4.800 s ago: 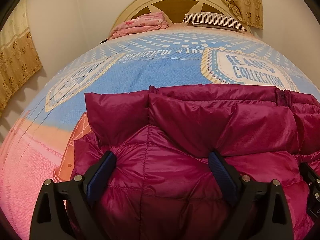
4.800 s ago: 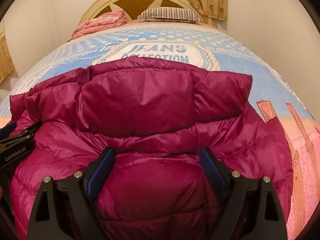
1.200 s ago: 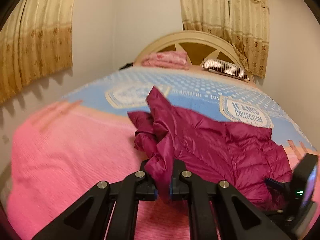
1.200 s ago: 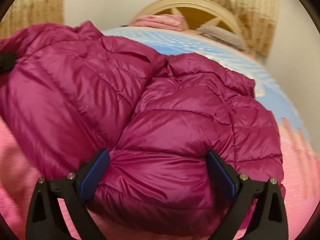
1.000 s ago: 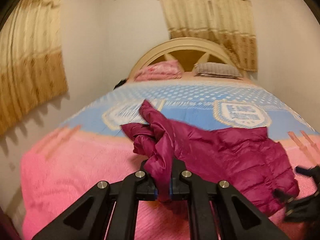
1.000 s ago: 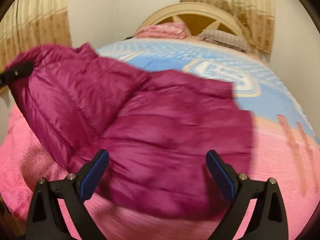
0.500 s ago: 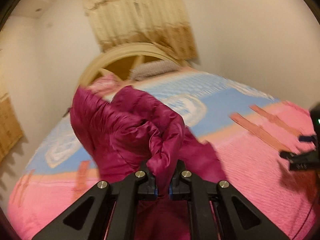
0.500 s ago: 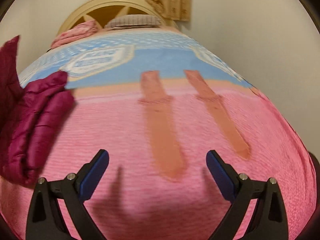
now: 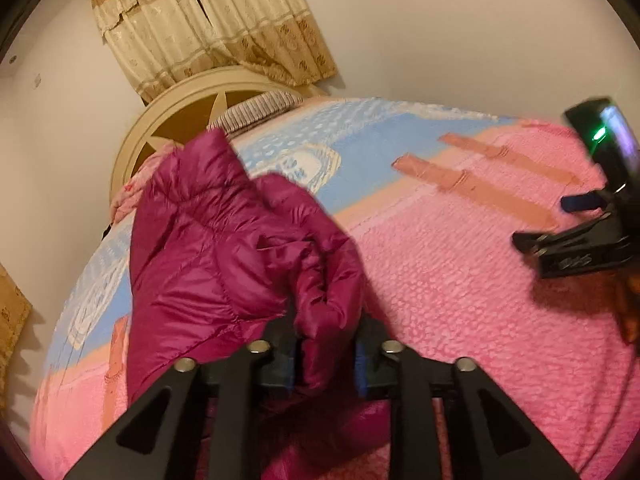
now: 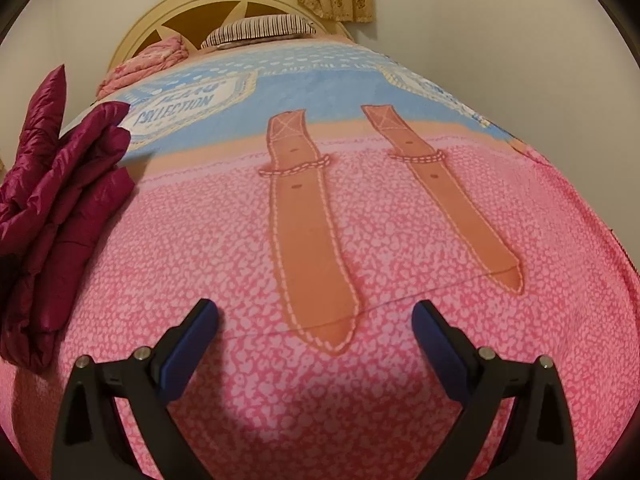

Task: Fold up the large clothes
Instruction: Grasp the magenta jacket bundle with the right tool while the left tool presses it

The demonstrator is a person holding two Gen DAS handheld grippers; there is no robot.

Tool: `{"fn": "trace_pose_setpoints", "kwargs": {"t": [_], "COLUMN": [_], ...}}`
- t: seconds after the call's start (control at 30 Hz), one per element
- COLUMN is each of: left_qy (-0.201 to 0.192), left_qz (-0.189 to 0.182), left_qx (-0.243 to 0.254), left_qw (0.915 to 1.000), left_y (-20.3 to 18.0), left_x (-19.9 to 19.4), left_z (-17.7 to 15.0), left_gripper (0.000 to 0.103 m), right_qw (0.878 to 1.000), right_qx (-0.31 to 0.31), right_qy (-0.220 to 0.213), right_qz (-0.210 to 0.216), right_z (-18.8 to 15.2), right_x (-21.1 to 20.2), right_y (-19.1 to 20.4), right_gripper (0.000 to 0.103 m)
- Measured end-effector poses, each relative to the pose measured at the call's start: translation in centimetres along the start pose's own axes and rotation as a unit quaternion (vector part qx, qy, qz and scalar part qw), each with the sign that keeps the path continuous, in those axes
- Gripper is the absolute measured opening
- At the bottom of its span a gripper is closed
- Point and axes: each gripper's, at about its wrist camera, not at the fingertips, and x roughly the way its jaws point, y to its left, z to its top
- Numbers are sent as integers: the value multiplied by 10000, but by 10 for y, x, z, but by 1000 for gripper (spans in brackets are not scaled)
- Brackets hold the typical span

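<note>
The left gripper was opening its jaws, a fold of the magenta puffer jacket bunched between its blue pads, the rest heaped ahead and to its left. The right gripper stood wide open and empty above the pink bedspread, the jacket lying well off to its left, the headboard far beyond.

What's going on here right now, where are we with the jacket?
A person is working a magenta puffer jacket on the bed with two handheld grippers. The left gripper has a bunch of the jacket's fabric between its jaws, which are opening. The right gripper is open and empty, off to the side above bare pink bedspread. No neat fold yet.
</note>
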Motion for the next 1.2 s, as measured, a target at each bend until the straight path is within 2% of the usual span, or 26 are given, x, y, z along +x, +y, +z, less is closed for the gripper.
{"fn": "trace_pose_setpoints", "kwargs": {"t": [0.07, 0.1, 0.17, 0.23, 0.33, 0.4, 0.5, 0.53, 0.6, 0.63, 0.77, 0.9, 0.97, 1.03, 1.1, 1.2], "left_qy": [-196, -384, -677, -827, -823, -613, -131, 72, 488, 618, 906, 1039, 1026, 969, 959, 871], "left_qz": [-84, -126, -219, -73, 224, 723, 1430, 1657, 1984, 1959, 1921, 1815, 1697, 1593, 1369, 1288], "left_qx": [105, 158, 279, 257, -237, -758, -1644, -1981, -2546, -2835, -3252, -3350, -3378, -3342, -3220, -3043], "left_qw": [9997, 9991, 9971, 9962, 9961, 9926, 9759, 9661, 9452, 9367, 9215, 9187, 9201, 9239, 9319, 9398], "left_y": [-7, -11, -14, -5, 40, 89, 162, 186, 224, 240, 260, 249, 246, 239, 228, 221], "left_x": [-20, -35, -58, -74, -79, -66, -38, -27, -3, 9, 45, 67, 74, 74, 77, 75], "left_z": [5, 7, 7, 8, 5, 0, -12, -18, -28, -33, -37, -26, -21, -16, -12, -11], "left_gripper": [78, 88, 88, 88, 88, 88, 88, 88, 88, 88, 88, 88, 88, 88, 88, 88], "right_qw": [10000, 10000, 10000, 10000, 10000, 10000, 9998, 9996, 9990, 9989, 9960, 9921, 9905, 9876, 9851, 9849], "right_qx": [-31, -45, -60, -45, -53, -16, 39, 118, 152, 77, -121, -342, -383, -403, -482, -524], "right_qy": [5, 7, 4, 2, 34, 40, 49, 50, -25, -120, -376, -707, -800, -890, -936, -853], "right_qz": [-29, -39, -42, -16, -7, 66, 167, 266, 416, 436, 800, 978, 1052, 1226, 1356, 1414], "right_z": [-1, -1, -1, -1, -1, 0, 4, 6, 15, 22, 63, 112, 130, 145, 155, 159], "right_x": [2, 2, 3, 3, 3, 1, -1, -3, -10, -16, -38, -56, -59, -58, -51, -28], "right_y": [1, 1, 1, 1, 2, 3, 8, 9, 18, 27, 72, 129, 156, 187, 216, 239], "right_gripper": [100, 100, 100, 100, 100, 95, 78, 69, 66, 66, 66, 66, 66, 66, 66, 66]}}
